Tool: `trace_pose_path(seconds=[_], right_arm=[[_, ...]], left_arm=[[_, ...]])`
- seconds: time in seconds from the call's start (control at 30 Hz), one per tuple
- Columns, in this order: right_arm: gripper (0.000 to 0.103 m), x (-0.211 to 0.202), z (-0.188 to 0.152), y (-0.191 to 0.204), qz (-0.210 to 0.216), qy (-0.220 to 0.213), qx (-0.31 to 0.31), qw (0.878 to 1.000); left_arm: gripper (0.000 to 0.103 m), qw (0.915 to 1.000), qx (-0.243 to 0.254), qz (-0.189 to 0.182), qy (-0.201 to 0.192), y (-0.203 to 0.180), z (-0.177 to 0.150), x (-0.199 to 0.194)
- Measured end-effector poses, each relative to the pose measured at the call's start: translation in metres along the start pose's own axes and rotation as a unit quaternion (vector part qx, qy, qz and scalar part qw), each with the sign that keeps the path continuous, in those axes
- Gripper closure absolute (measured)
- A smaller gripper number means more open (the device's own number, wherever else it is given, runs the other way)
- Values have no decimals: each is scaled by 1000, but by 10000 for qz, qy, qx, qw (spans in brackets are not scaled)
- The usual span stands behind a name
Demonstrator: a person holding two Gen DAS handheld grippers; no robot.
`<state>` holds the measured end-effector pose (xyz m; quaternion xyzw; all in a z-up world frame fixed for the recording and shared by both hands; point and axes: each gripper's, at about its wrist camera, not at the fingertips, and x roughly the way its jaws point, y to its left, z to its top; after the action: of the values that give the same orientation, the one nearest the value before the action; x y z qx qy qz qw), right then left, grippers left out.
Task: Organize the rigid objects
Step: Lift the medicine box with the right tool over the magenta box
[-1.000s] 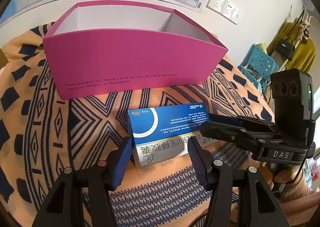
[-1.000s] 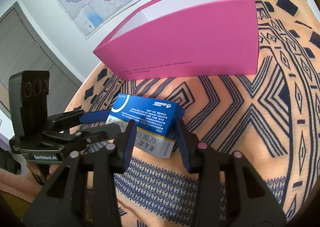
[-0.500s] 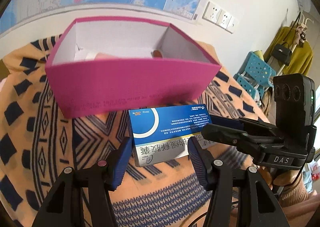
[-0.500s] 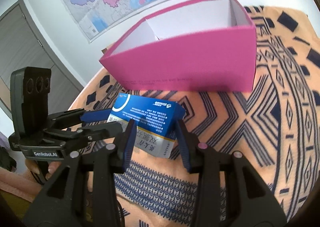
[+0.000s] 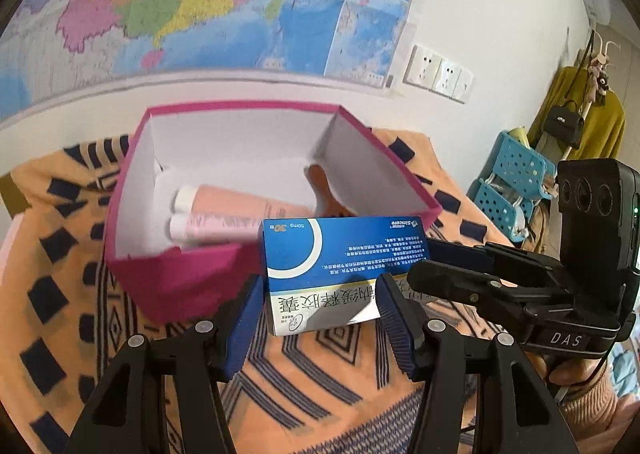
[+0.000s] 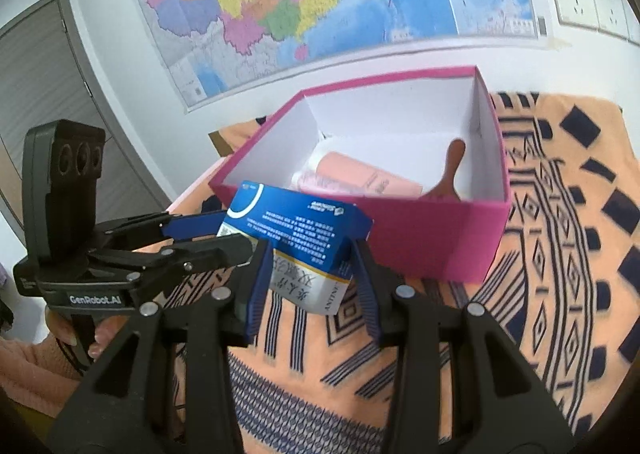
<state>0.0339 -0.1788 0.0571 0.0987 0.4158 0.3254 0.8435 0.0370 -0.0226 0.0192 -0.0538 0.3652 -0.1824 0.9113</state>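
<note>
on the left, the left tool [image 5: 320, 318] has its two blue pads pressed on the near end of the blue and white box [image 5: 340, 266]. next to it, the right tool [image 6: 308, 286] squeezes the other end of the same box, so both tools are clamped on it. the box is up in the air, off the patterned cloth [image 5: 328, 382], right in front of the near wall of the pink box [image 5: 180, 282].

inside the pink box lie two pink tubes [image 5: 240, 209] and a brown wooden handle [image 6: 450, 169].

what could go wrong: i think the blue and white box may bump the pink wall if it is not high enough. if one tool pulls more than the other, the thin cardboard may bend or slip out. dropped too soon, it may land on the tubes and tip over.
</note>
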Motion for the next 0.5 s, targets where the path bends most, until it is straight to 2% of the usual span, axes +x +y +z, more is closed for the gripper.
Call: trace_pose_path(seconds=[0.5], right_arm=[[59, -1, 34, -9, -87, -352, -114, 9993]], left_arm=[[45, 9997, 147, 112, -178, -4, 25, 9]])
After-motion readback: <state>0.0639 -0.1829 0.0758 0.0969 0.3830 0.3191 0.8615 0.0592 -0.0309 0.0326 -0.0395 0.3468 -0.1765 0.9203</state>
